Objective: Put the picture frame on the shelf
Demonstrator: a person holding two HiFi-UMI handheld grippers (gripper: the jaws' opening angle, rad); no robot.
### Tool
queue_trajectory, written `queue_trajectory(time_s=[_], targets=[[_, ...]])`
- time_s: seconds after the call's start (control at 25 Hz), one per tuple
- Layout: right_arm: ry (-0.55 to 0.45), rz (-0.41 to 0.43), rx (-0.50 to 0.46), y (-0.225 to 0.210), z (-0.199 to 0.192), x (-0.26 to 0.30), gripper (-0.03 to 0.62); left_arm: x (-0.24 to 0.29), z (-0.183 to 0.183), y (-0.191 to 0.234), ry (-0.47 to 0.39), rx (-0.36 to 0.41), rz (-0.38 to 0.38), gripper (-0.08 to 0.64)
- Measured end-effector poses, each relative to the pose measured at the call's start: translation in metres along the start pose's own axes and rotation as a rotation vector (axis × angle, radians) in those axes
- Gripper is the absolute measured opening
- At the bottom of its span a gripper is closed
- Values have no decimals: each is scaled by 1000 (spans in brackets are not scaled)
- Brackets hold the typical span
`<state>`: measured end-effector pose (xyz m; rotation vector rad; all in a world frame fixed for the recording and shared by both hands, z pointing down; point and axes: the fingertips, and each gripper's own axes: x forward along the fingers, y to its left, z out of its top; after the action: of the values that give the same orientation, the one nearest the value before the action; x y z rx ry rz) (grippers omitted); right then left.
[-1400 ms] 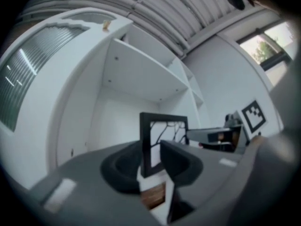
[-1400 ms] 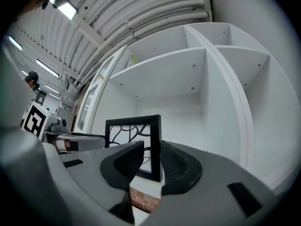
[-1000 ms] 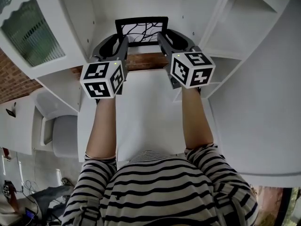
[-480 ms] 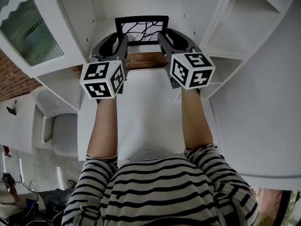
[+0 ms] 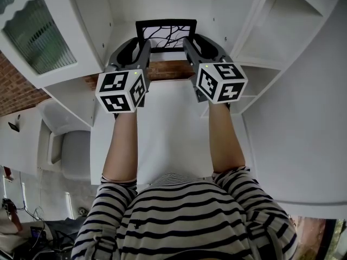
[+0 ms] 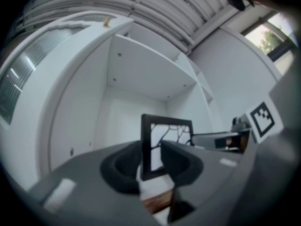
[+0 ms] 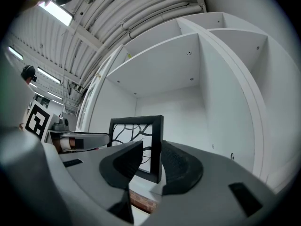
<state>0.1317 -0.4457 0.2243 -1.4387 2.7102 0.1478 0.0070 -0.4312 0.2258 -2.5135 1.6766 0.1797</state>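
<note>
I am clamping the left gripper (image 6: 151, 158) on the left edge of the picture frame (image 5: 165, 35), and the right gripper (image 7: 151, 159) on its right edge. The flat rectangular frame, with a black rim and a branching line pattern, is being held upright between the 2 tools. Straight ahead is a smooth white shelf (image 5: 230, 7) compartment.

black picture frame (image 5: 165, 35) with branch print, upright in the white shelf (image 5: 230, 7) bay

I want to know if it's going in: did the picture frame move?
Yes, slightly: the picture frame now sits lower beneath the shelf board above it.
</note>
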Motion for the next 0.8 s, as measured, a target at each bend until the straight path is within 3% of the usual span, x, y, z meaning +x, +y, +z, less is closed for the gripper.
queue_trajectory(time_s=[0.8], targets=[[-50,32,32,-2,-7,-18,110,-17,-6,-1,-76,-20,-36,118]])
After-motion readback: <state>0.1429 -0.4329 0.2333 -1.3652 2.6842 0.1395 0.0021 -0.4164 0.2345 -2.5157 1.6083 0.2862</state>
